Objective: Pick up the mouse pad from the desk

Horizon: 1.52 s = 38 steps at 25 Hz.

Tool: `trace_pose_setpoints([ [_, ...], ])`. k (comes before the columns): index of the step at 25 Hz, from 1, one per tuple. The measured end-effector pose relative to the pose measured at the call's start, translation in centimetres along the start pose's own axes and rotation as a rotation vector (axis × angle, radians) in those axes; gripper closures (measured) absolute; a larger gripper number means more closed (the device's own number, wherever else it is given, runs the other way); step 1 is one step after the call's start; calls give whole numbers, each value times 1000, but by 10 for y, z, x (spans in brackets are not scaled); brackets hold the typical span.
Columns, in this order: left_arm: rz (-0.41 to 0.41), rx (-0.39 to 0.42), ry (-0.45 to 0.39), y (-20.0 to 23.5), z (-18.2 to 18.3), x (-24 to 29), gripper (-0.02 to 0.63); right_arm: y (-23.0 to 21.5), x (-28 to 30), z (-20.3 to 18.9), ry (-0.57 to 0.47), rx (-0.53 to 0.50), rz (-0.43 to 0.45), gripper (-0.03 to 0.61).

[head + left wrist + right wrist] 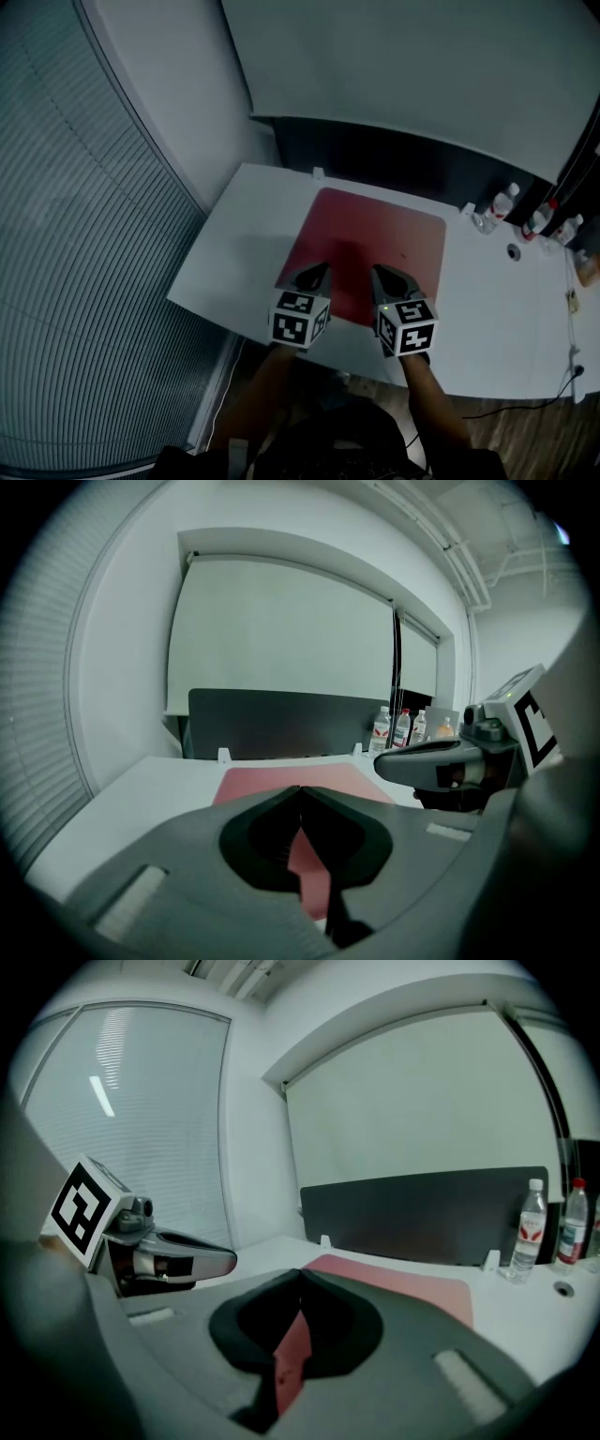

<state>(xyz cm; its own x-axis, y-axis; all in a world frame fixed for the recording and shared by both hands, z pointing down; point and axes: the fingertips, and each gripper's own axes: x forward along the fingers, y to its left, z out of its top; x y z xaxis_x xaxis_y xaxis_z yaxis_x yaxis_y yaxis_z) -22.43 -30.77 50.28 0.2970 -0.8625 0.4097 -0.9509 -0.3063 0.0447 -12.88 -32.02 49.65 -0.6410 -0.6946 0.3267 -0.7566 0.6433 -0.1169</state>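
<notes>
Head view. White worktop [248, 248] with a red rectangular mouse pad [375, 234] lying flat on it. The pad reaches from near the worktop's far edge almost to its near edge, and is closer to the left edge than the right. Left tongs [319, 271] and right tongs [380, 273] are side by side over the pad's near part, tips pointing toward the far edge. Cannot tell here if the tips touch the pad. A dark partition panel [394, 155] runs along the far edge. Clear plastic bottles with red labels [506, 201] stand toward the far right corner. Slatted window blinds [84, 234] lie beyond the left edge.

Left gripper view. Left tongs [300, 789] clenched, tips meeting, nothing caught between them. The mouse pad [281, 782] shows beyond the tips, and as a red strip through the hollow behind them. Right tongs [386, 763] come in from the right, just beside, over the pad. Bottles [382, 729] are ahead, by the partition panel [272, 719].

Right gripper view. Right tongs [300, 1272] also clenched, tips together, empty. The mouse pad [403, 1283] spreads ahead toward the far edge, with red again visible through the hollow. Left tongs [223, 1262] show at the left, near. One bottle [530, 1232] stands off the pad's far right corner, in front of the partition panel [422, 1213].
</notes>
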Motion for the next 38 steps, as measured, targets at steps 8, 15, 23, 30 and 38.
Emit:
trace_pose_setpoints([
  [8,-63,9,91,15,-15,57,607,-53,24,-18,43,76,-74,577],
  [15,-73,-23,143,41,-23,94,574,-97,43,-49,102,120,-133,575],
  [23,-76,12,205,69,-38,125,472,-132,38,-79,154,174,-211,550],
  [30,-111,17,255,86,-52,147,412,-159,22,-103,200,221,-302,502],
  [38,-158,21,304,96,-67,155,346,-177,13,-115,246,245,-365,449],
])
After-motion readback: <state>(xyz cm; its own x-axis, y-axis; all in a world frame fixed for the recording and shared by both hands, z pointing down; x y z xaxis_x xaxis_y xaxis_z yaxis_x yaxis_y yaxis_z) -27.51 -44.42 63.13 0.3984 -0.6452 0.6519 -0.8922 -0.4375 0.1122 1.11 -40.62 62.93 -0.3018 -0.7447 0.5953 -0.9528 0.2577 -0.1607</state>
